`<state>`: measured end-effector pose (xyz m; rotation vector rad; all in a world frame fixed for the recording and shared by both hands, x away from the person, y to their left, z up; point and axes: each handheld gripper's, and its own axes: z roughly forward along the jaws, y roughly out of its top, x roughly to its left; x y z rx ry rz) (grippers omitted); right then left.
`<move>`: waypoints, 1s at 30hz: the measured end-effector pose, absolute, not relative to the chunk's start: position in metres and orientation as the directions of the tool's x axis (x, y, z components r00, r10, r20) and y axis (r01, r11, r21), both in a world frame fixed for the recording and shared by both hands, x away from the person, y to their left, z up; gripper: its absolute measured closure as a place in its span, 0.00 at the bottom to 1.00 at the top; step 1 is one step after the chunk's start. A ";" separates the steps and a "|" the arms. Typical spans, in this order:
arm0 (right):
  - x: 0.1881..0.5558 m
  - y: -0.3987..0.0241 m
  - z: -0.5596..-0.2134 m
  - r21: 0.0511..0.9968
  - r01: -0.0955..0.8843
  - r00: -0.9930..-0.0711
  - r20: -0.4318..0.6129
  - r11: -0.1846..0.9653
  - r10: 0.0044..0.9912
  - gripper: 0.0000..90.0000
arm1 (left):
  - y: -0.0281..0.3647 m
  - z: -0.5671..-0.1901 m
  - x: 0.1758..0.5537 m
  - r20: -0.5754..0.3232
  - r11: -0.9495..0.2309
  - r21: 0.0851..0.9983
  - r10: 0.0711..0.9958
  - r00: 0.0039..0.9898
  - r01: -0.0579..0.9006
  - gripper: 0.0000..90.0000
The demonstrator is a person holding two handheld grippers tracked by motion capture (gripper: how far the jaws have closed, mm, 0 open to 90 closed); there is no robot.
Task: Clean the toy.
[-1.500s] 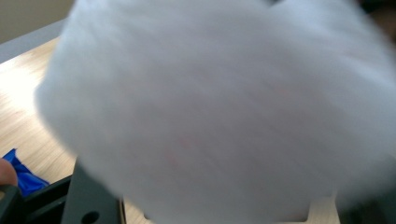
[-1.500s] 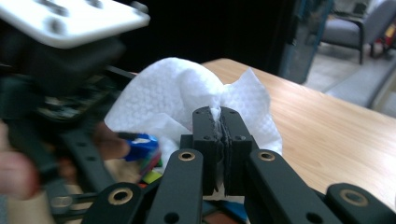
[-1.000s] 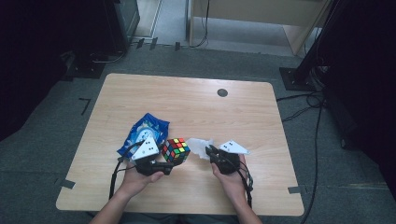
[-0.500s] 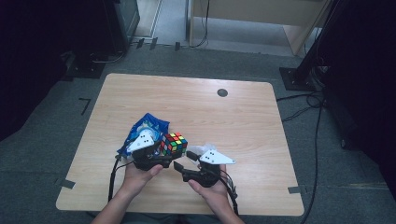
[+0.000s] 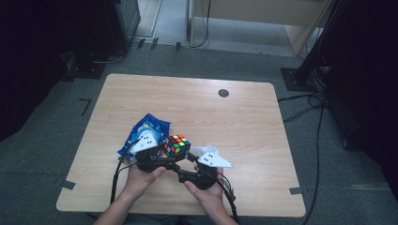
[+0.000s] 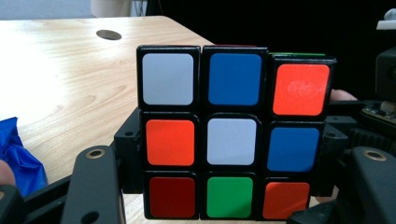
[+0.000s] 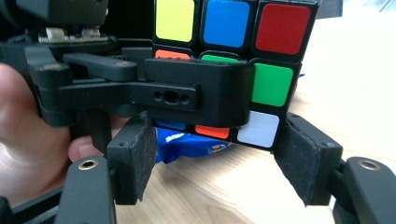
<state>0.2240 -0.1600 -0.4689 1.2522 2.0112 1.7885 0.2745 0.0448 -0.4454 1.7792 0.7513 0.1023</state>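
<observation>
A scrambled Rubik's cube [image 5: 177,145] is held just above the table near its front edge. My left gripper [image 5: 176,152] comes in from the left and is shut on it, pads pressing two opposite sides [image 6: 232,140]. My right gripper [image 5: 184,163] sits just below and to the right of the cube. Its jaws have just been opening and now stand wide [image 7: 219,161], their pads flanking the cube's lower corner [image 7: 271,84] without pressing on it. One finger [image 7: 196,93] of the left gripper crosses the cube's face in the right gripper view.
A crumpled blue snack bag [image 5: 145,129] lies on the wooden table [image 5: 244,122] behind my left hand, also seen under the cube [image 7: 187,144]. A dark round hole [image 5: 223,93] marks the far side. Cables and stands ring the table.
My right hand has swung left and toward the person, from right of the cube to just beneath it. The left gripper and cube have stayed put.
</observation>
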 end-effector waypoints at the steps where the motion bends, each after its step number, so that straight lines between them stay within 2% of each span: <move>1: 0.224 -0.161 -0.469 0.894 0.445 -0.642 0.360 -0.053 0.677 0.37 | 0.045 -0.445 0.275 -0.296 -0.157 0.886 0.531 0.794 0.436 0.38; 3: 0.224 -0.162 -0.469 0.911 0.412 -0.662 0.305 -0.008 0.685 0.37 | 0.046 -0.445 0.275 -0.295 -0.173 0.883 0.520 0.801 0.437 0.38; 6: 0.223 -0.164 -0.467 0.941 0.321 -0.699 0.160 0.107 0.697 0.37 | 0.045 -0.445 0.276 -0.288 -0.202 0.877 0.504 0.814 0.436 0.37; 12: 0.218 -0.168 -0.466 0.929 0.089 -0.733 -0.183 0.360 0.655 0.37 | 0.045 -0.443 0.277 -0.304 -0.240 0.860 0.467 0.830 0.450 0.37; 18: 0.215 -0.170 -0.465 0.877 -0.020 -0.725 -0.344 0.481 0.597 0.37 | 0.043 -0.443 0.278 -0.318 -0.264 0.846 0.448 0.836 0.463 0.36; 20: 0.214 -0.170 -0.466 0.848 -0.058 -0.721 -0.401 0.527 0.566 0.37 | 0.043 -0.443 0.276 -0.289 -0.279 0.853 0.452 0.844 0.441 0.37; 24: 0.218 -0.172 -0.469 0.863 -0.032 -0.734 -0.363 0.504 0.574 0.37 | 0.044 -0.442 0.275 -0.264 -0.267 0.867 0.470 0.842 0.421 0.37; 27: 0.224 -0.176 -0.475 0.871 0.017 -0.717 -0.332 0.491 0.613 0.44 | 0.050 -0.438 0.276 -0.276 -0.213 0.881 0.492 0.826 0.422 0.37; 28: 0.227 -0.179 -0.478 0.880 0.047 -0.719 -0.299 0.473 0.628 0.49 | 0.053 -0.437 0.276 -0.278 -0.197 0.886 0.497 0.822 0.419 0.37; 30: 0.232 -0.186 -0.480 0.910 0.140 -0.709 -0.183 0.390 0.681 0.68 | 0.056 -0.436 0.276 -0.285 -0.181 0.891 0.489 0.824 0.416 0.37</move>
